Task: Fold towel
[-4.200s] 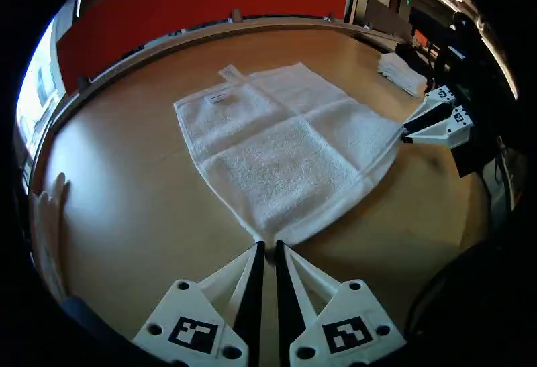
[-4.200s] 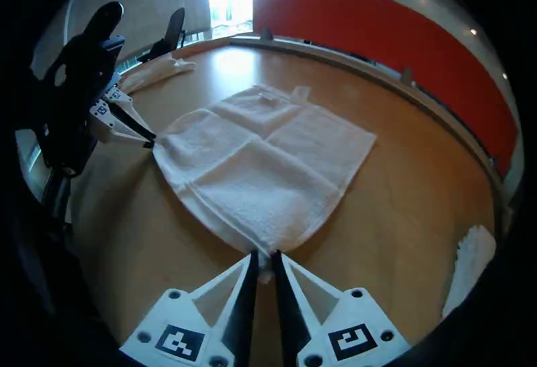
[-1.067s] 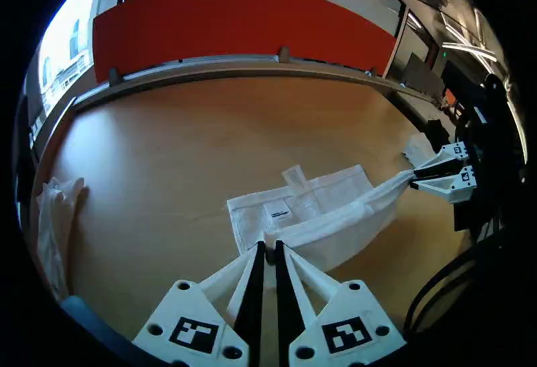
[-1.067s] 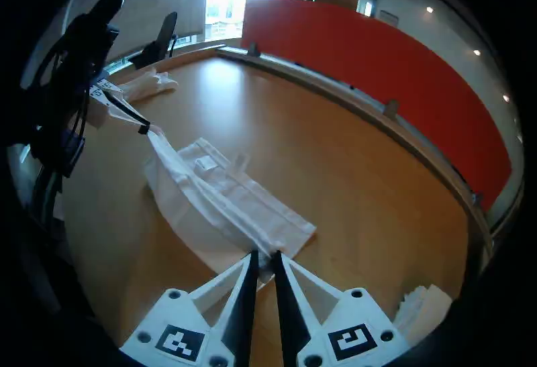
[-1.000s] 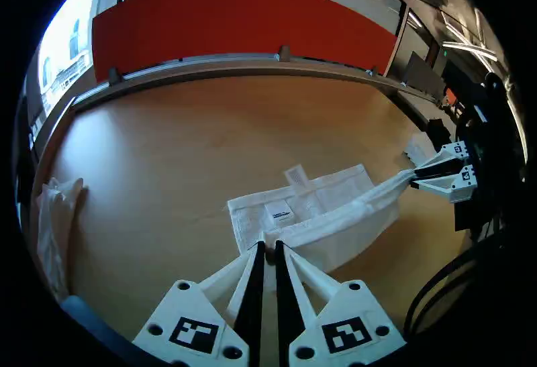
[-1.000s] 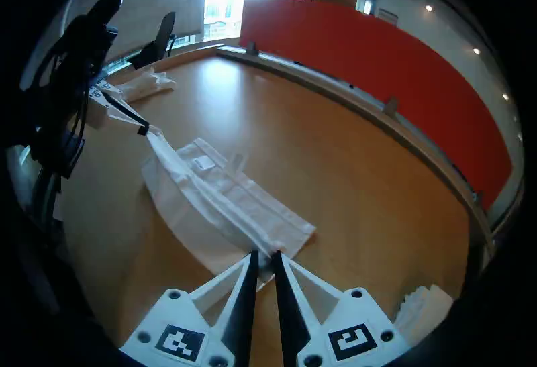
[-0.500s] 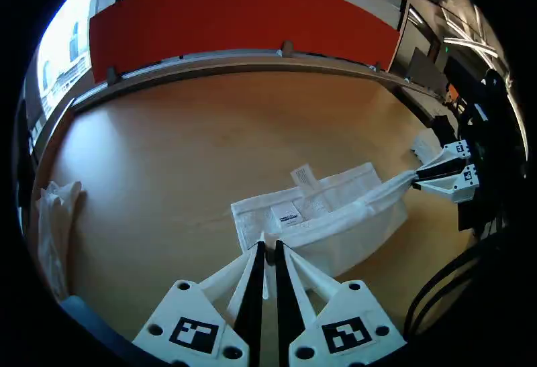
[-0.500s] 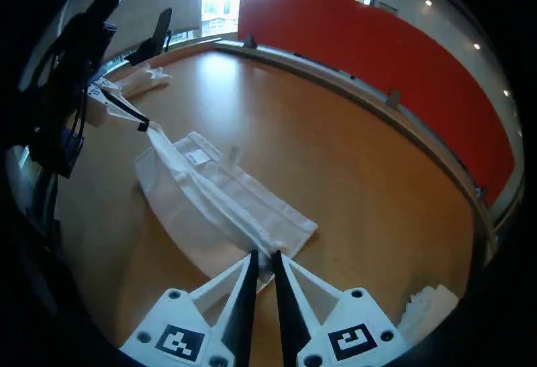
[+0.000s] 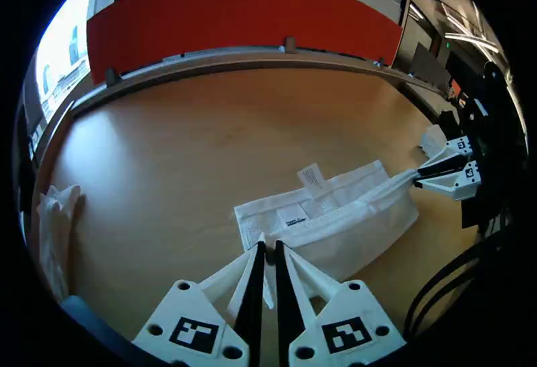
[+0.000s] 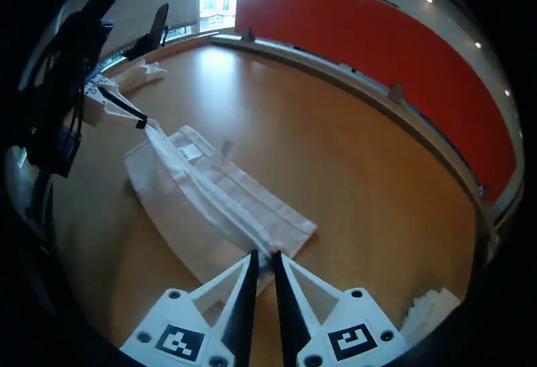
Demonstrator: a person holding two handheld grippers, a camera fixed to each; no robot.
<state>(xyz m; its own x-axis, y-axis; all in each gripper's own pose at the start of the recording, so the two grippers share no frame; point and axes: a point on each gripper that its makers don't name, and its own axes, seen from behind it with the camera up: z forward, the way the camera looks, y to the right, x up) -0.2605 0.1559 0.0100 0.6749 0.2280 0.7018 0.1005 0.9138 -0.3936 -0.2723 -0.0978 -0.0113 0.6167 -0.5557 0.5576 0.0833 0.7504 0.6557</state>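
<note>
Here, left gripper [image 9: 268,249] and right gripper [image 10: 263,256] each pinch a towel [image 9: 349,226] corner — edge raised.

Left claw [image 9: 267,249] and right claw [image 10: 262,258], well apart, each clamp the towel [image 9: 349,223] between closed fingers.

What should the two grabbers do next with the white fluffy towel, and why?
Probably carry both corners slightly farther forward, then lower them. The left gripper and right gripper each pinch a corner of the white terry towel, holding that edge above the wooden table. The far hem with its tags shows beyond the held edge, so the halves aren't lined up yet.
</note>
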